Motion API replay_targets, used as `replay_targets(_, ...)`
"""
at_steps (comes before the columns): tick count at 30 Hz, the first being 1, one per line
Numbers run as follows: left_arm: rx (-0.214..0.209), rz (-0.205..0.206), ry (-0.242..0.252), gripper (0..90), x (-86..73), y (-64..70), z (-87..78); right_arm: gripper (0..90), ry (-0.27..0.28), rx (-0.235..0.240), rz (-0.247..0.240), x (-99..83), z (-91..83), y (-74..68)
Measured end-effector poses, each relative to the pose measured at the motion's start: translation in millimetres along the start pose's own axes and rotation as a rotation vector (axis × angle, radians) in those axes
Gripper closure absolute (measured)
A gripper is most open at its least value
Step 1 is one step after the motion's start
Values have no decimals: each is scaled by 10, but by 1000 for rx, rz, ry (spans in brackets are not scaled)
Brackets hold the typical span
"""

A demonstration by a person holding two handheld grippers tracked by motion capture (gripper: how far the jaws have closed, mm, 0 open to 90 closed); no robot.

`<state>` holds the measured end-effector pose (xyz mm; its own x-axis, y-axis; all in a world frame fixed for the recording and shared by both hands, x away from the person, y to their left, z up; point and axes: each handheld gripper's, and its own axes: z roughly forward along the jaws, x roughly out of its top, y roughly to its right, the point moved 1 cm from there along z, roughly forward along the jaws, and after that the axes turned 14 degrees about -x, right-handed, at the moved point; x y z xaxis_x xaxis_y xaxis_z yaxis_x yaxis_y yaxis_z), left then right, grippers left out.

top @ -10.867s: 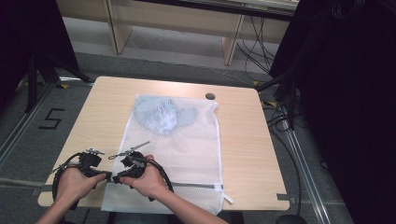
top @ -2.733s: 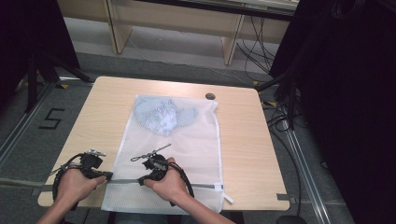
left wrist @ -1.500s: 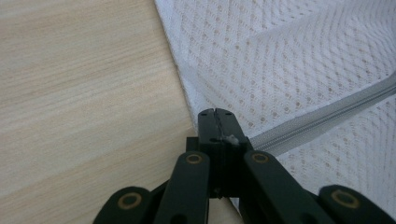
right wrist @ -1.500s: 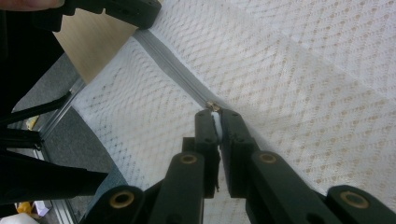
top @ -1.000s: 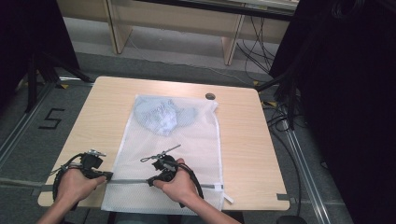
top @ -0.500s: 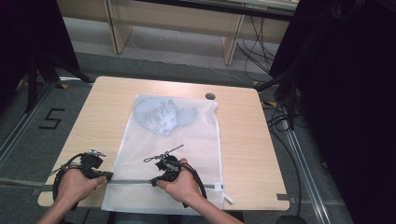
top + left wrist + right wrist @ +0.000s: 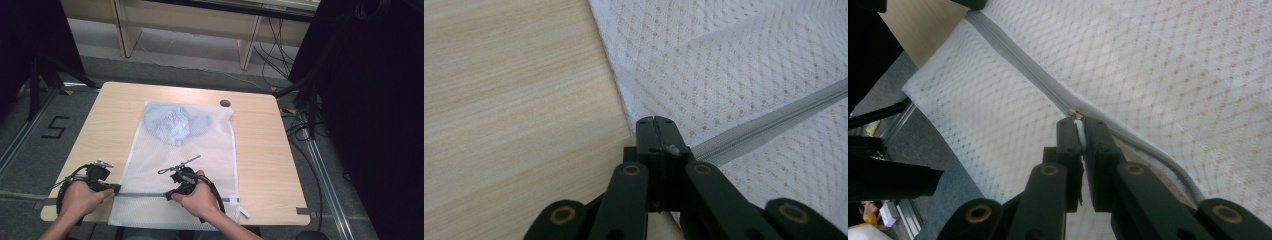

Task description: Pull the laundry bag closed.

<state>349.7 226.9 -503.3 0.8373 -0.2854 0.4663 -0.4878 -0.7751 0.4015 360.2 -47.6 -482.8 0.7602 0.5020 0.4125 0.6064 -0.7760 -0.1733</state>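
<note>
Zipper (image 7: pixel 142 194) runs left-right along the frame's bottom: your left gripper (image 7: pixel 116 188) clamps the mesh bag (image 7: pixel 200 150) end, your right gripper (image 7: pixel 168 195) clamps the slider (image 7: pixel 1077 116), with unzipped track to its right

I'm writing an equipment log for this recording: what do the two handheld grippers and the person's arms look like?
The left gripper and the right gripper are matte black, each with two flat-faced jaws on linkage arms pinned by brass-coloured rivets. In the high view a black cable loops from the left one, another from the right, which also carries a thin rod. The forearms are bare, with no sleeves visible.
</note>
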Motion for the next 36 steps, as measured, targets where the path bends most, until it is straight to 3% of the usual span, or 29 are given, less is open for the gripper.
replay_targets(36, 6, 6, -6, 899, 2, 4, -1, 869, -2, -22, 4, -97, -96, 131)
